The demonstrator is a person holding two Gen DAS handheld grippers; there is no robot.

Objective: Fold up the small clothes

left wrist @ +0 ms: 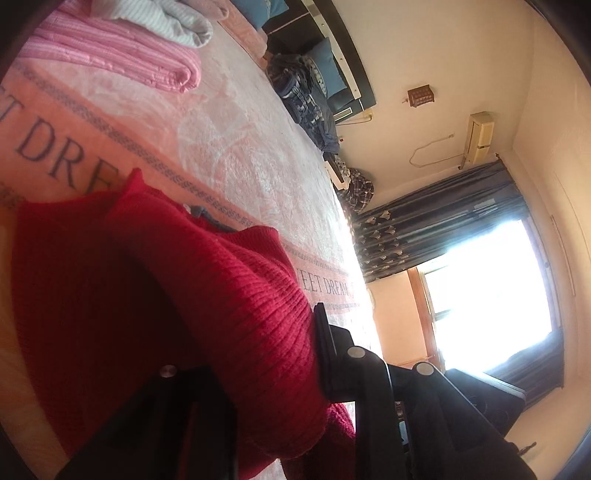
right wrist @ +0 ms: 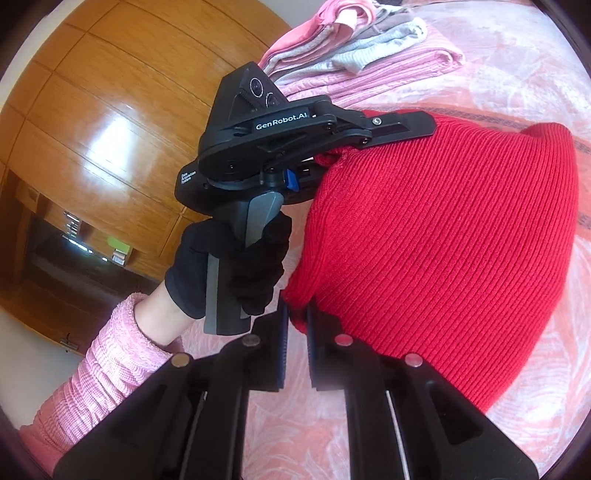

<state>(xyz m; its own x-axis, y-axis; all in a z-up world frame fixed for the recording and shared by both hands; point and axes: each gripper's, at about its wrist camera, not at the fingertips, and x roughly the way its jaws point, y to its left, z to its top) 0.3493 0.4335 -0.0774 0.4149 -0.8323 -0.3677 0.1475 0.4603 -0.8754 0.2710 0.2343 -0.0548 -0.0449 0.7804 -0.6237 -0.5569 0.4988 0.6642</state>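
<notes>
Pink bed blanket [right wrist: 517, 70] fills both views. Right gripper [right wrist: 295, 325] at bottom center pinches the red sweater [right wrist: 443, 240] edge; left gripper [right wrist: 369, 144] w/ gloved hand [right wrist: 229, 269] clamps its top edge. Sweater's lifted, not yet folded. Folded pile [right wrist: 354, 48] sits upper right, already done.

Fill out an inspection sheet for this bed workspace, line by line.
Surface: pink blanket with printed lettering, covering the bed.
Job's things: red knit sweater lifted off the blanket, gripped at two edges.
Clutter: folded pink cloth with a striped grey garment on top; dark plaid clothes at the far edge.
Grippers: left gripper shut on the sweater's upper edge, held by a black-gloved hand; right gripper shut on its lower corner.
Cables: one cord hanging on the wall by the air conditioner.
Surroundings: wooden wardrobe, dark curtain, bright window.
</notes>
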